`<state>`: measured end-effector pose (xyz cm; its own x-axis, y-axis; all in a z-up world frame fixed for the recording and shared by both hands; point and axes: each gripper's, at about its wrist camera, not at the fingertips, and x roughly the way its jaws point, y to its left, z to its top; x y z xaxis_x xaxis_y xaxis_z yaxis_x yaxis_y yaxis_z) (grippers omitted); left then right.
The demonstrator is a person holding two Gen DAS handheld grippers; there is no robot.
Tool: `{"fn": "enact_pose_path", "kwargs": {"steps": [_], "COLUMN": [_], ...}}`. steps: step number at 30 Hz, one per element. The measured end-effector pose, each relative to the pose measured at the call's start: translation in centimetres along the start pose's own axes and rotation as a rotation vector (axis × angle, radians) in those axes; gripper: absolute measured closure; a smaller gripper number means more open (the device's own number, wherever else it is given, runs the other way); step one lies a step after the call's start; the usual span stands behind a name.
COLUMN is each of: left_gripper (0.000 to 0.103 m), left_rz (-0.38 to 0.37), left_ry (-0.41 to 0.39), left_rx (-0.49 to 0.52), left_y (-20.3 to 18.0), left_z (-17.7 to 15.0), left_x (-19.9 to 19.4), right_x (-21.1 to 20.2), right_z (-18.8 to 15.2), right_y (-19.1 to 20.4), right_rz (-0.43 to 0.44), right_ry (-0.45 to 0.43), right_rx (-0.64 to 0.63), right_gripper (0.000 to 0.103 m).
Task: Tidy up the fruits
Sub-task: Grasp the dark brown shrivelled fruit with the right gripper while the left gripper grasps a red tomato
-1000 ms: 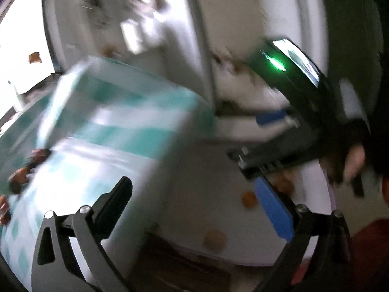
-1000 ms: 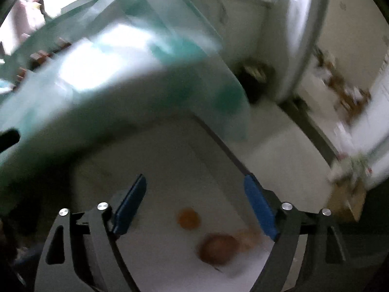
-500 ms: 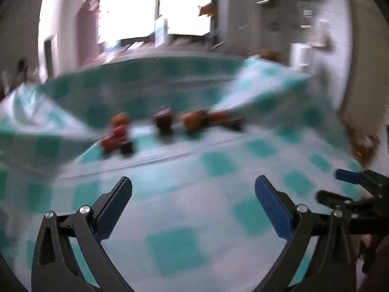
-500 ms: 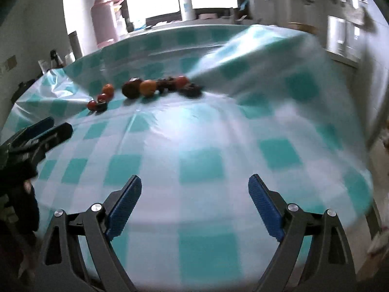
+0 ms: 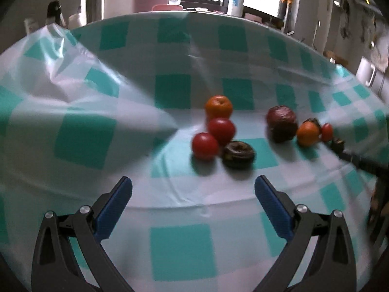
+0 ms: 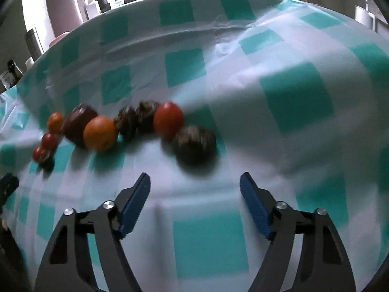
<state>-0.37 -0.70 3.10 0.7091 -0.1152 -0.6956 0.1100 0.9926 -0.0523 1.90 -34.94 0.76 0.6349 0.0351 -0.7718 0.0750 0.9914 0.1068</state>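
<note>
Lying loose on the checked tablecloth (image 5: 180,250) that covers the tabletop, the fruits are strung out in a ragged row, not yet sorted. From the left in the left wrist view: two red tomatoes (image 5: 214,137) touching each other, an orange (image 5: 218,106) just behind them, and a dark ring-shaped piece (image 5: 238,154) against their right side. A gap follows, then a dark purple fruit (image 5: 281,122), a second orange (image 5: 307,133) and a small red tomato (image 5: 326,132) close together. The cloth is rucked up in folds at the left, which probably keeps the round fruit from rolling off that way.

The left gripper (image 5: 193,203) is tilted down toward the first cluster, short of it, its fingers spread wide with nothing between them. The right gripper (image 6: 194,198) is also tilted downward, just short of a dark round fruit (image 6: 195,143) beside a red tomato (image 6: 168,119); its fingers have just been closing but are empty and clearly apart.
</note>
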Motion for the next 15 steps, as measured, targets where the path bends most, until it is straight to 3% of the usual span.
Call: {"fn": "enact_pose_path", "kwargs": {"steps": [3,8,12,15], "left_gripper": [0.002,0.004,0.013,0.026], "left_rz": [0.007,-0.009,-0.015,0.005], "left_ry": [0.024,0.055,0.064,0.093], "left_rx": [0.045,0.048,0.107,0.162], "left_y": [0.8,2.0,0.9,-0.2], "left_z": [0.5,2.0,3.0,3.3], "left_x": [1.4,3.7,5.2,6.5], "right_x": [1.3,1.9,2.0,2.1], "right_z": [1.0,1.7,1.8,1.7], "right_y": [0.2,-0.7,-0.8,-0.4], "right_rz": [-0.023,0.009,-0.008,-0.041], "right_ry": [0.011,0.009,0.008,0.016], "right_rx": [-0.031,0.009,0.009,-0.019], "right_gripper": [0.039,0.042,0.047,0.047]}}
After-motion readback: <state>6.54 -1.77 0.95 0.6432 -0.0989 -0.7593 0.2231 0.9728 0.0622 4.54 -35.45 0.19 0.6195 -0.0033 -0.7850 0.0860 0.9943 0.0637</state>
